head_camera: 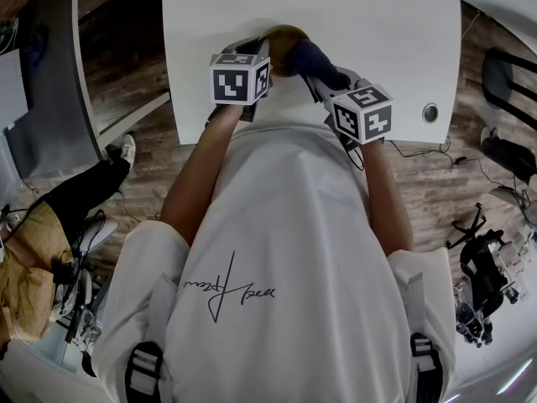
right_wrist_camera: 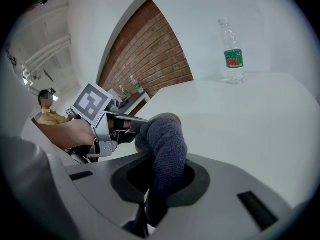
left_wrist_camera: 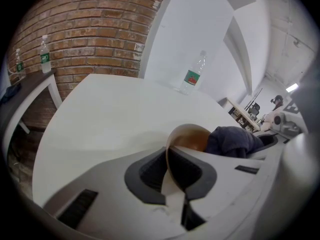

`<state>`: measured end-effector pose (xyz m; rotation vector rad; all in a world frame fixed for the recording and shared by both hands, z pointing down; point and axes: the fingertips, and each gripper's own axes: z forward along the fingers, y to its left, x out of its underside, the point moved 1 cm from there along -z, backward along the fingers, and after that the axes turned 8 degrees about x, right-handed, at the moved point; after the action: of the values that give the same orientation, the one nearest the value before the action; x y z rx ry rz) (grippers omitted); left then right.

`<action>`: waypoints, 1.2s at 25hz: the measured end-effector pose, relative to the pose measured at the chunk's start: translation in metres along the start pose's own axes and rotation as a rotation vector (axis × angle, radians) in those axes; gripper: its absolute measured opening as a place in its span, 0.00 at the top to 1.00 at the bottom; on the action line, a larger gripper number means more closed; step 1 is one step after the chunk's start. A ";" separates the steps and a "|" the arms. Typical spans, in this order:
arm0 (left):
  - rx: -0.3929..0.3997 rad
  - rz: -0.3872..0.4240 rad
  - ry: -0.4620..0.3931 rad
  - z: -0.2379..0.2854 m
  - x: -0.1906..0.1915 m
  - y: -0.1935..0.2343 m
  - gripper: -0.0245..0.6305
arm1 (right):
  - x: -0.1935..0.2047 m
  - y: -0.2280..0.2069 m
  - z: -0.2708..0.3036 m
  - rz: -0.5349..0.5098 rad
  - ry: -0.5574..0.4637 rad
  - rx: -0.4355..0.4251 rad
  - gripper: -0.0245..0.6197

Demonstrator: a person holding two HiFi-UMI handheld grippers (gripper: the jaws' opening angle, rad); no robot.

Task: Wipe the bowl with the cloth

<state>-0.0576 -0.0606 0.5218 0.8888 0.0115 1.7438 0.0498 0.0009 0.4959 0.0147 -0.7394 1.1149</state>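
Dark blue-grey terry cloth [right_wrist_camera: 165,144] is clamped in the right gripper [right_wrist_camera: 159,194]. The jaws are closed on its lower end, and the rest bulges out ahead of them as a thick wad. The left gripper [left_wrist_camera: 172,173] is nearly shut, pinching the thin rim of the bowl [left_wrist_camera: 189,136] between its pads. The bowl stands just beyond those jaws, tipped up on edge over the white bench [left_wrist_camera: 110,114], with its mouth turned toward the right gripper.

The wad sits at the bowl's opening, so the wiping stroke itself seems to be in hand. The next move calls for sweeping the cloth round the inner wall while the left grip stays firm.

The bowl looks tan outside and glossy amber-brown inside, thin-walled and light, so it may flex or slip if pressed hard.
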 end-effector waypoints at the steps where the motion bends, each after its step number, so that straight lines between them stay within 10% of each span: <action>1: 0.001 0.001 0.001 0.000 0.000 0.000 0.95 | 0.000 -0.001 0.000 0.000 0.000 0.001 0.91; 30: 0.014 0.018 0.013 -0.002 -0.002 0.002 0.95 | -0.009 -0.008 0.003 -0.034 0.008 0.015 0.91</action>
<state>-0.0601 -0.0622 0.5206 0.8901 0.0243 1.7679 0.0523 -0.0117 0.4962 0.0356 -0.7215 1.0873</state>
